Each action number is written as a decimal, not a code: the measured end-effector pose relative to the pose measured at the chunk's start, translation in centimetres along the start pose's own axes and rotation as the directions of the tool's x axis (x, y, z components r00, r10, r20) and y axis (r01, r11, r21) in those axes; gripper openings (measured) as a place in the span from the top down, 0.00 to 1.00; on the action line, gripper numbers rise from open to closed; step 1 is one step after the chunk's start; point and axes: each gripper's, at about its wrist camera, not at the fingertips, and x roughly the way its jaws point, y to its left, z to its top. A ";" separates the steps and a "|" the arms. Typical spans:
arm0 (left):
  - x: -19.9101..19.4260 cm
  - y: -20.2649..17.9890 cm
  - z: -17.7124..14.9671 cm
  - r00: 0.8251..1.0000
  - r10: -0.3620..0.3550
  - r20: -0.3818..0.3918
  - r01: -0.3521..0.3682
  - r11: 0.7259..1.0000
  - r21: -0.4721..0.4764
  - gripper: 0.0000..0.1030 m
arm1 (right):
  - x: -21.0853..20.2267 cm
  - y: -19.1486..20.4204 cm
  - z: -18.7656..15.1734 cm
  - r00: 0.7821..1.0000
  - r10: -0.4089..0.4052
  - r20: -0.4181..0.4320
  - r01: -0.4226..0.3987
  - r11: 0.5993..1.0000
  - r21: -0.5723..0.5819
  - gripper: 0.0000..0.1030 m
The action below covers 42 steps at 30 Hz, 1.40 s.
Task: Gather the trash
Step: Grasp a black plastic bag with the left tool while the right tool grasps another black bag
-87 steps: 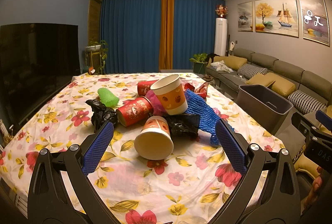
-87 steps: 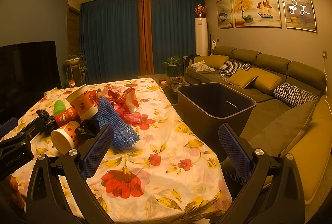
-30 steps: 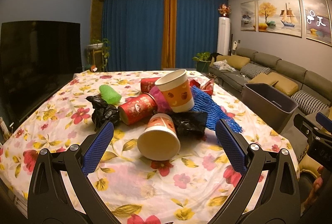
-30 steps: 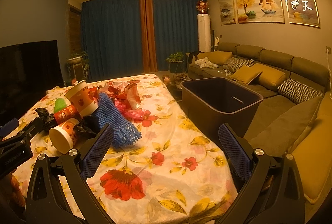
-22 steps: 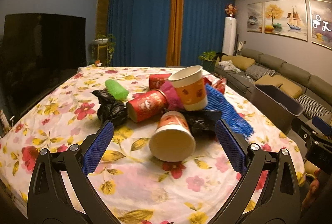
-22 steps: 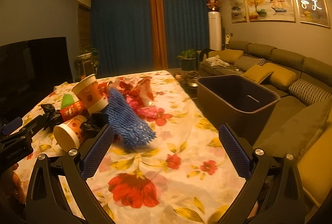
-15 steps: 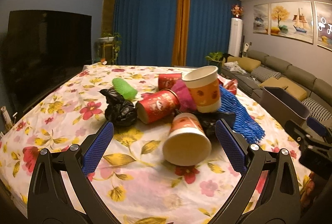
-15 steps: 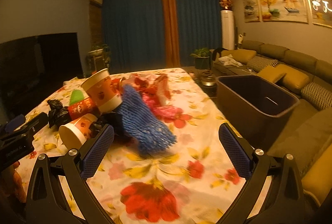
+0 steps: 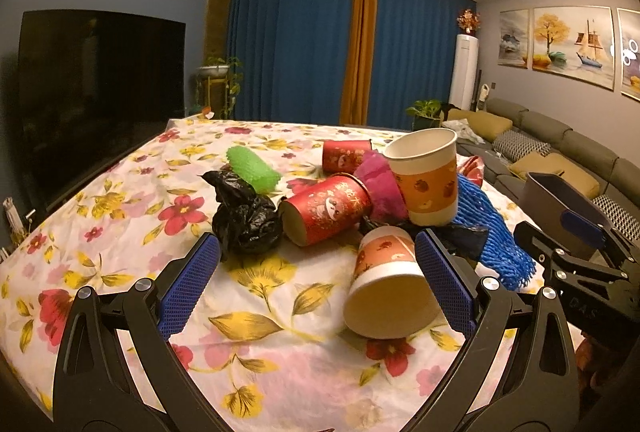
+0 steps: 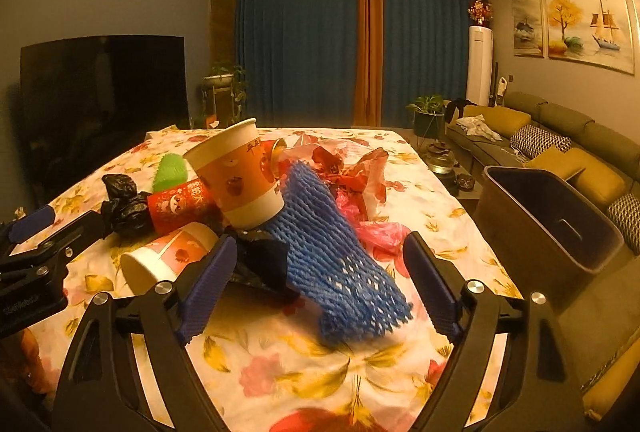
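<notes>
Two grippers face a pile of trash on a floral tablecloth (image 9: 120, 216).
Left wrist view: the left gripper (image 9: 318, 282) stands wide open and empty, a tipped paper cup (image 9: 386, 284) just inside its right finger. Right wrist view: the right gripper (image 10: 320, 282), jaws closing, straddles the blue foam net (image 10: 332, 252) without pressing it; the dark bin (image 10: 548, 220) stands right of the table.

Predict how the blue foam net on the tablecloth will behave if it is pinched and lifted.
The blue foam net looks like open mesh, so it is probably very light. It drapes limply over the pile, so it would likely squash and sag. Lifting it might tip the upright paper cup leaning beside it.
</notes>
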 end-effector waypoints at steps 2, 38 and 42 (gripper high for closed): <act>0.3 0.2 0.1 1.000 0.003 -0.004 -0.003 1.000 -0.004 0.06 | 0.5 -0.2 0.2 1.000 0.009 -0.010 -0.009 1.000 0.010 0.24; 5.9 7.8 1.9 0.989 0.098 -0.110 -0.111 0.987 -0.115 0.10 | 3.6 2.8 0.8 0.986 0.139 -0.094 -0.147 0.986 -0.077 0.99; 8.2 7.6 2.1 0.981 0.068 -0.183 -0.089 0.990 -0.111 0.18 | 2.9 2.4 1.2 0.987 0.143 -0.071 -0.148 0.987 -0.064 0.99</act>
